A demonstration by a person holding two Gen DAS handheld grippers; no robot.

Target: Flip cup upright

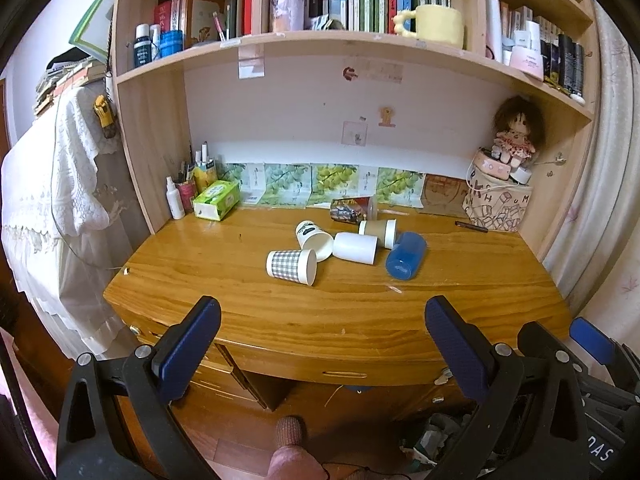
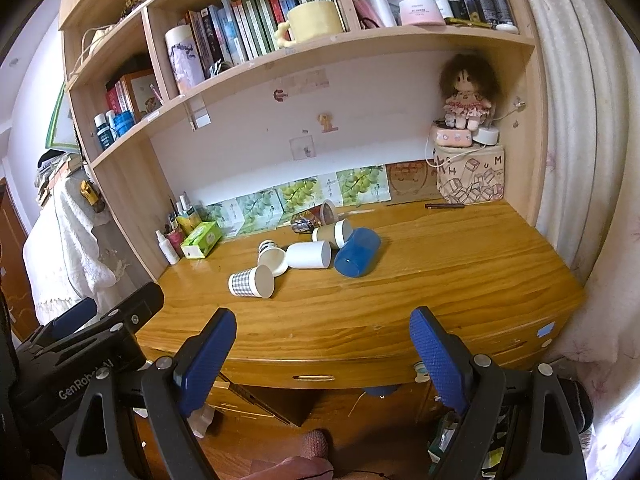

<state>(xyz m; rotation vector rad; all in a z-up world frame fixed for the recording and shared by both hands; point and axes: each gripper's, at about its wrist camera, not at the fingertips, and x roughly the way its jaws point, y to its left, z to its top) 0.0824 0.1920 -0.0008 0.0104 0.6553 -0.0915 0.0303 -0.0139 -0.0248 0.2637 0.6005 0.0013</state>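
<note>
Left wrist: wooden desk (image 1: 224, 280) under bookshelves (image 1: 360, 46)

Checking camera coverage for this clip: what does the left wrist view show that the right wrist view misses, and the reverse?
Only the left wrist view shows the left claw head-on, open and empty, with the right claw's body at its lower right edge.

Only the right wrist view shows the right claw head-on, also open and empty, the left claw's body at its lower left, and a blue sticker on the desk's front right corner.

Both show the wooden desk with six cups lying on their sides, among them the checked cup and blue cup, plus the doll.
</note>
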